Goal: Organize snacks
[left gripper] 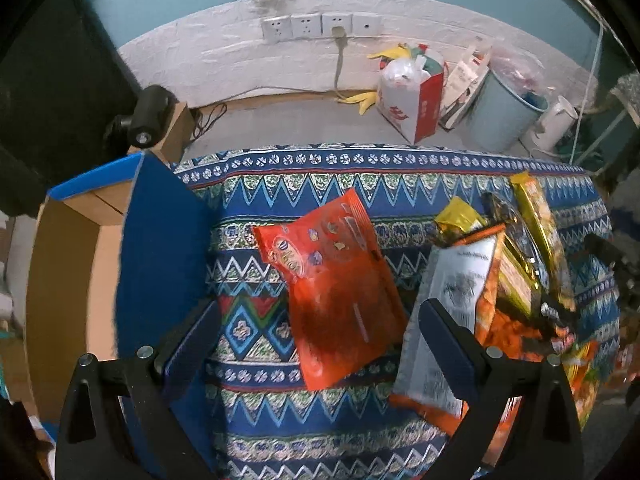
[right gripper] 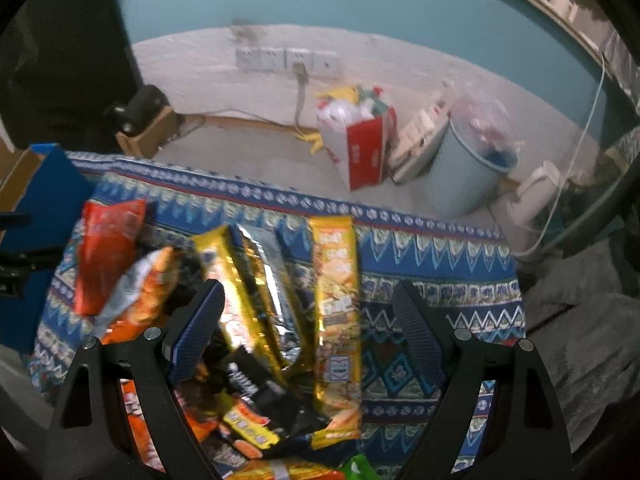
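A table draped in a blue patterned cloth (left gripper: 320, 416) fills both wrist views, with a floor, a white wall with sockets and some bags and a pale bin beyond it. At the cloth's left edge stands an open cardboard box with blue flaps (left gripper: 156, 240), probably where the snacks are meant to go.

A loose heap of snack packets lies on the right half of the cloth. Largest is an orange and silver crisp bag (left gripper: 452, 320), lying partly over other packets. Beside it, alone on the cloth between the heap and the box, is a red snack packet (left gripper: 336, 288), flat and a little puffed. In the right view, a gold foil packet (right gripper: 256, 288) and a long yellow biscuit sleeve (right gripper: 336, 304) lie side by side, with smaller wrappers jumbled beneath them.

The left gripper (left gripper: 320, 336) hovers over the red packet with its jaws spread wide and nothing between them. The right gripper (right gripper: 308, 328) is likewise wide open and empty, straddling the gold packet and the yellow sleeve.

These packets look light, thin and glossy, so they would likely slip and crumple. The contents seem breakable; a gentle pinch on a flat sealed end or along an edge seems safest, rather than squeezing the puffed middle
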